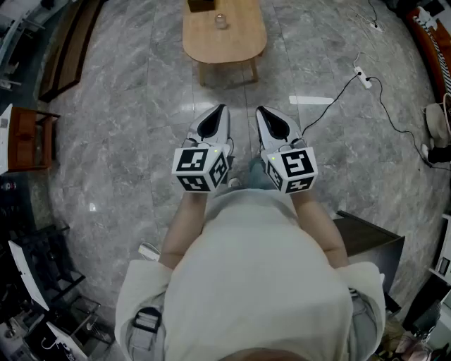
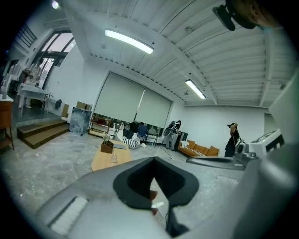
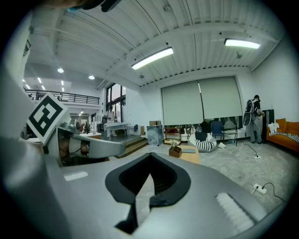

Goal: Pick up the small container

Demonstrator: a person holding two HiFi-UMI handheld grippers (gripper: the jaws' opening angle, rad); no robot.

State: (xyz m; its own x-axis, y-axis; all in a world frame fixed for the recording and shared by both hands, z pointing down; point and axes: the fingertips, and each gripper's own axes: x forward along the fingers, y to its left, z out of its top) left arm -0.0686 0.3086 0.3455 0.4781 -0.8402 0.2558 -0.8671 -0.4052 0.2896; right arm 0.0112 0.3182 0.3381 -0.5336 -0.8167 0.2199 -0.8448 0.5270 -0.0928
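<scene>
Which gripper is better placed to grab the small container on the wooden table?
Probably left: the small container sits almost straight ahead of the left gripper, while the right gripper lines up further right. Both are shut, empty and short of the table.

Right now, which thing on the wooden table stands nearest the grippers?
The small clear container, standing alone on the wooden table; it is see-through, while the brown box is opaque and sits beyond it, farther away.

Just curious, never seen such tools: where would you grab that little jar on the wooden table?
Probably across its side walls, coming level from the near side: the jar stands upright on the table, the brown box beyond it.
</scene>
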